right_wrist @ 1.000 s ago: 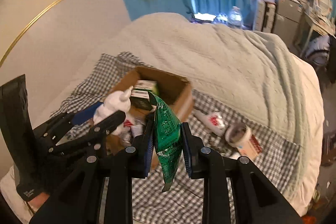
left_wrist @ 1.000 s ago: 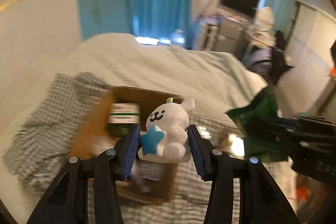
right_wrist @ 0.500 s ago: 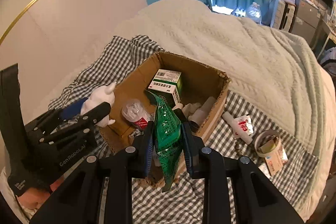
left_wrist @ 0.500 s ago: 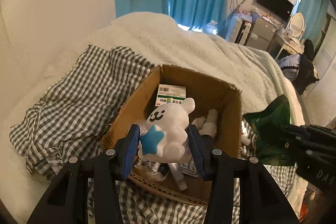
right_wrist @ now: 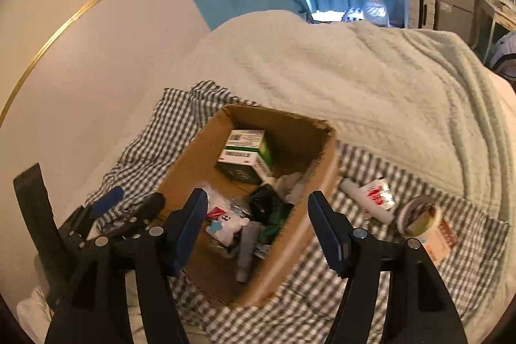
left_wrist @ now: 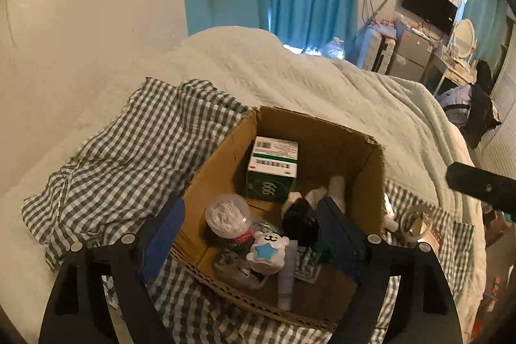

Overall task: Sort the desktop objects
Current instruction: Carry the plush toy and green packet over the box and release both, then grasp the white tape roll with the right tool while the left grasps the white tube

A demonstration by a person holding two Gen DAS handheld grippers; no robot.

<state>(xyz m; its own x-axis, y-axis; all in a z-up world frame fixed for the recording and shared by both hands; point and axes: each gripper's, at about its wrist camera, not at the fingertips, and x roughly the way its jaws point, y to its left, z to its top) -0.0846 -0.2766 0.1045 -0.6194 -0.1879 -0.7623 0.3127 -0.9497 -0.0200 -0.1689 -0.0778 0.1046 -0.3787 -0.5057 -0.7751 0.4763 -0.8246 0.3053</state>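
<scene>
The little white bunny toy with a blue star point(left_wrist: 266, 252) now lies inside the brown cardboard box point(left_wrist: 371, 182), near the front wall. Half a second ago my left tongs point(left_wrist: 248, 234) held it tight above the box. Now those tongs are spread wide with nothing between them, so I have let the toy drop in.

The crinkly green snack bag point(right_wrist: 269, 211) is in the box too, just beside the toy. A moment ago it was pinched in my right tongs point(right_wrist: 254, 223). Now they are also wide open and hold nothing.

So two more things are sorted, I think. In the box I also see a green and white medicine carton point(left_wrist: 272, 168), a clear plastic tub of cotton swabs point(left_wrist: 227, 213) and a grey tube point(left_wrist: 287, 273).

The job is not done yet. To the right of the box, on the grey checked cloth point(right_wrist: 371, 276), a white tube with a red and white pack point(right_wrist: 371, 197) and a roll of tape point(right_wrist: 419, 215) wait. I guess one of those comes next. The cloth lies on a bed with a pale blanket point(right_wrist: 354, 70).
</scene>
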